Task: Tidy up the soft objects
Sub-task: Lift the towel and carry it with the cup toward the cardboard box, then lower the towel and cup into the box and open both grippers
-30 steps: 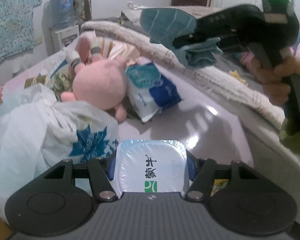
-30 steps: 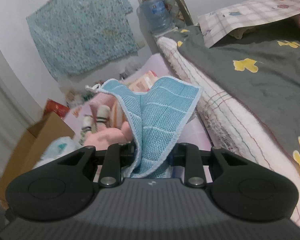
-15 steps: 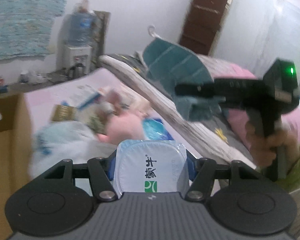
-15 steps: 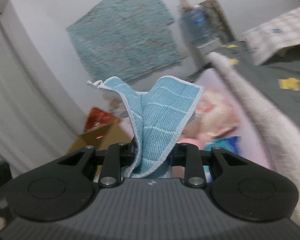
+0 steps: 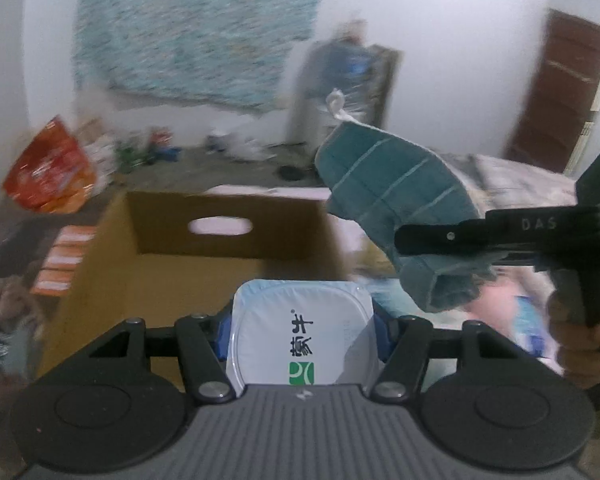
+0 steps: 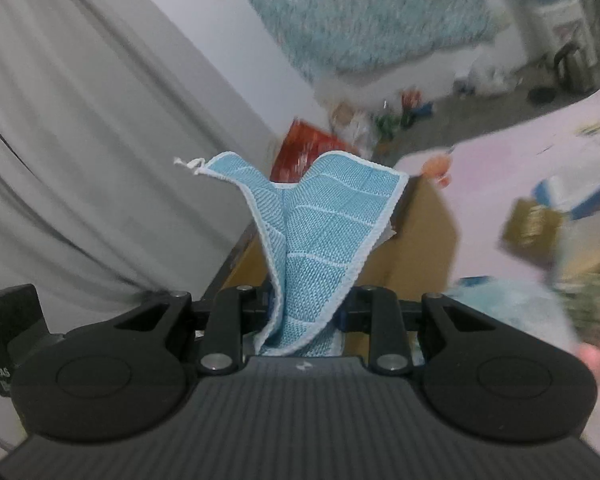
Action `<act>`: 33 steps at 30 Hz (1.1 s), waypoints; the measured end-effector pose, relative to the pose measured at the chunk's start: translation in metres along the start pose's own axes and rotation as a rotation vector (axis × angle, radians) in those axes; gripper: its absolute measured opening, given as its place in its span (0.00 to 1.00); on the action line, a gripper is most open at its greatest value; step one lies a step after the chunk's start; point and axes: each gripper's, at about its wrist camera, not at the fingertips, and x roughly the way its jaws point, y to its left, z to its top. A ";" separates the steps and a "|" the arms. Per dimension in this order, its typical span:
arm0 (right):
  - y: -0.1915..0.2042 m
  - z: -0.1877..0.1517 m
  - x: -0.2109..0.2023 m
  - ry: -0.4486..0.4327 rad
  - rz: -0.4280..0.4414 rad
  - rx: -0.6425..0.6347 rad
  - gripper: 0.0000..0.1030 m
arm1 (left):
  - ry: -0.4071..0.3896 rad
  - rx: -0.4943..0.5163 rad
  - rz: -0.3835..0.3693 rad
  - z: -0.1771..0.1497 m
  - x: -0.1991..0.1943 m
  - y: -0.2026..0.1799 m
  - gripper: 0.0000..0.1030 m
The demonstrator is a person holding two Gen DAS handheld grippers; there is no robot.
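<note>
— Ahead of both grippers, what are you seeing?

— I'm looking at the box (image 5: pixel 220 256), open-topped, with the cup (image 5: pixel 302 340) hanging in front of its near wall. My left gripper (image 5: pixel 302 332) is clamping that cup by its sides, jaws about half apart, pads pressing on it. My right gripper (image 6: pixel 304 312) is pinching the cloth (image 6: pixel 316 248) with its jaws nearly together, and the cloth is standing up between them (a loop of string is dangling from one corner).

— What are you worrying about?

— Both views are blurring, so I'm judging the aim poorly. If I'm letting go too soon, the cloth is likely landing on the box rim or beside it. Its loose upper half could also be catching on my left gripper, since the two are close. The cup looks slick; a tilt could be sliding it out.
</note>
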 end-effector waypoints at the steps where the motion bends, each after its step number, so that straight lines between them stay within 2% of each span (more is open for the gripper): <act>1: 0.004 0.004 0.018 0.026 -0.015 0.005 0.24 | 0.015 -0.013 0.027 0.003 0.009 0.010 0.62; 7: 0.024 0.012 0.102 0.148 -0.130 0.002 0.24 | 0.085 -0.073 0.105 0.021 0.057 0.063 0.62; 12: 0.027 0.018 0.144 0.179 -0.188 -0.005 0.24 | 0.134 -0.067 0.200 0.045 0.100 0.088 0.62; 17: 0.014 0.018 0.164 0.198 -0.214 -0.008 0.24 | 0.158 -0.061 0.286 0.057 0.131 0.101 0.62; 22: 0.008 0.018 0.182 0.209 -0.223 -0.030 0.24 | 0.137 -0.071 0.326 0.064 0.156 0.104 0.62; 26: 0.006 0.017 0.187 0.223 -0.227 -0.049 0.24 | 0.134 -0.118 0.337 0.065 0.177 0.112 0.62; 33: 0.005 0.016 0.192 0.235 -0.227 -0.077 0.24 | 0.064 -0.071 0.426 0.067 0.195 0.110 0.62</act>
